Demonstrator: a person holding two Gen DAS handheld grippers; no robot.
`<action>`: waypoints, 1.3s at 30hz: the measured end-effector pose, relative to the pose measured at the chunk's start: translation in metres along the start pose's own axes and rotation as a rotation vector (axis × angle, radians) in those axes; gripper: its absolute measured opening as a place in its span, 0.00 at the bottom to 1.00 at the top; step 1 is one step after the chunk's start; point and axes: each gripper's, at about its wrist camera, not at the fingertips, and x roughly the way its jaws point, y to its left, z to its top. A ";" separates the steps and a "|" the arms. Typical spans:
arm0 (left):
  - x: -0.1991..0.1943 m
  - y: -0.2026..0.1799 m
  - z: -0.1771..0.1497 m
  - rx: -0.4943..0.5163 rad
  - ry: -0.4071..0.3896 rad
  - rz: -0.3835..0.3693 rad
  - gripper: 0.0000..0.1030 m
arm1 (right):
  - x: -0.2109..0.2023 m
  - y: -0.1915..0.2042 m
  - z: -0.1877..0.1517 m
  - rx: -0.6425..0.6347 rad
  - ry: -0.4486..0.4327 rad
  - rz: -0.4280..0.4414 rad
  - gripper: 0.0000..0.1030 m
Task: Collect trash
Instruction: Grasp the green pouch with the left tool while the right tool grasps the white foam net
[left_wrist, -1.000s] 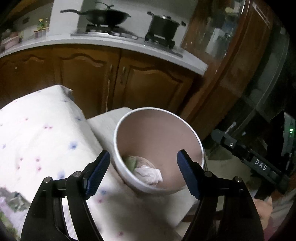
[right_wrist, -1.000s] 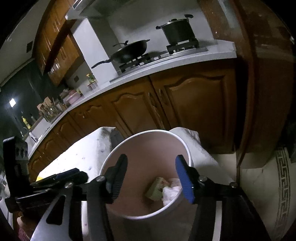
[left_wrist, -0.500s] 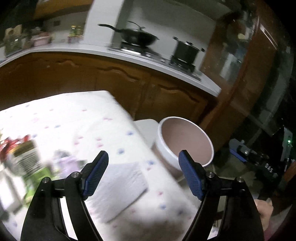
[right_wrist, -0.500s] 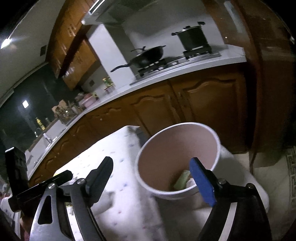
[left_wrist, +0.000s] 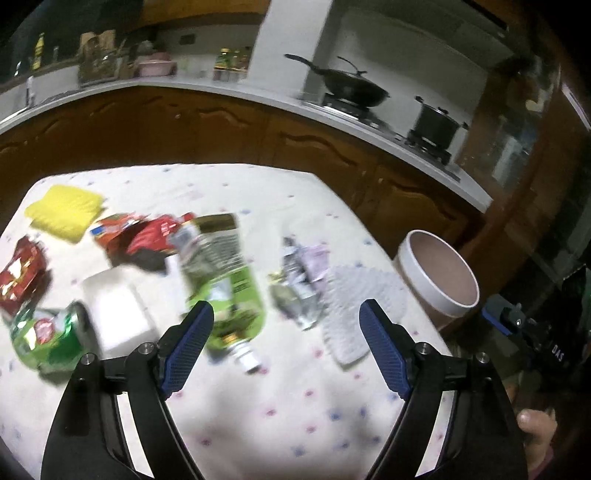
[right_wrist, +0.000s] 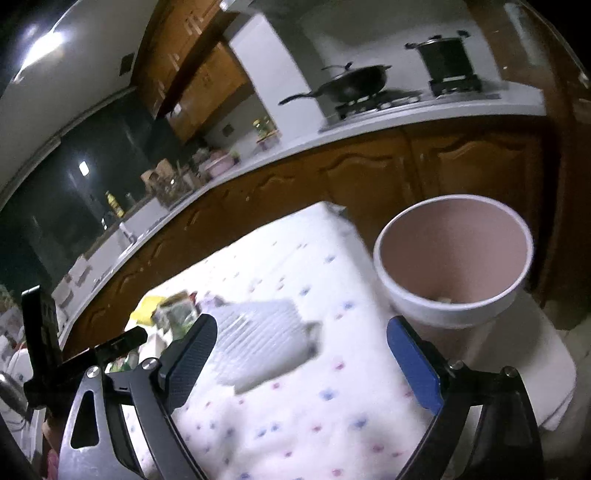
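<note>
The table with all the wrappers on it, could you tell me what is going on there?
A person is clearing trash with two handheld grippers. Both the left gripper and the right gripper are open and empty, over the dotted tablecloth. A green bottle, red wrappers and a white ribbed sheet lie on the cloth. The bin beside the table holds some trash.
</note>
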 end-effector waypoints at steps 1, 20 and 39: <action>-0.003 0.007 -0.003 -0.005 0.001 0.006 0.80 | 0.003 0.004 -0.003 -0.007 0.009 0.003 0.92; 0.010 0.043 0.006 -0.069 0.028 0.052 0.82 | 0.046 0.044 -0.021 -0.082 0.102 0.025 0.92; 0.074 0.043 0.015 -0.052 0.161 0.082 0.26 | 0.098 0.035 -0.019 -0.073 0.222 0.017 0.49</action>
